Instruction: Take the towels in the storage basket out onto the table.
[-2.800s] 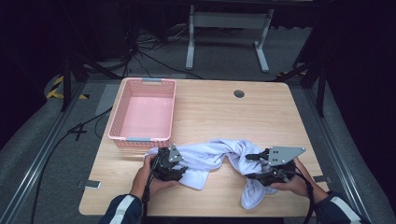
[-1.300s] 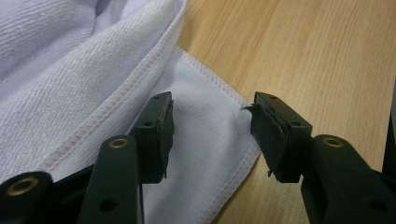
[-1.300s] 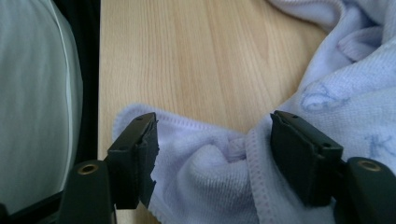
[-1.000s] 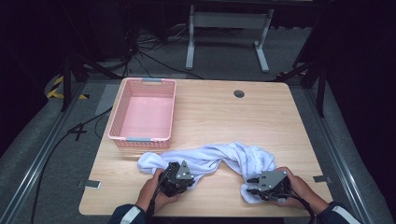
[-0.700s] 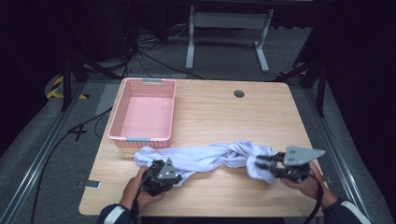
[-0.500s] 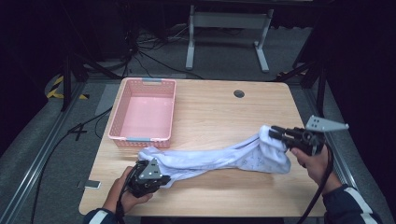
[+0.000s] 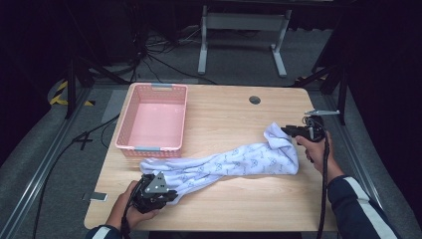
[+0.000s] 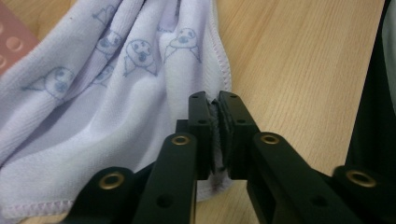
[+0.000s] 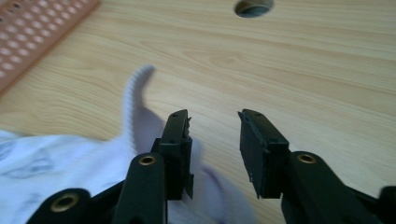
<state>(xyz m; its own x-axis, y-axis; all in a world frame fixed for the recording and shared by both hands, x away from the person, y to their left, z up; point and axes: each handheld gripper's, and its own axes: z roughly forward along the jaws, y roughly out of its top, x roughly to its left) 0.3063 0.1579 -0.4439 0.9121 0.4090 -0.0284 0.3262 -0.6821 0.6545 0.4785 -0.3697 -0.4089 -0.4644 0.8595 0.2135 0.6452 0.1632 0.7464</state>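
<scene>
The far half of the desk lies bare between the pink basket at the left and the right edge. The stretched towel bars the near middle, touching the basket's near rim; a bare strip runs in front of it.

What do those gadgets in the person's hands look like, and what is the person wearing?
Each hand carries a black gripper: the left gripper and right gripper both have two flat black jaws fixed with brass-coloured rivets and a grey three-cornered plate on top. A black cable trails from each. The sleeves are dark navy with white stripes.
</scene>
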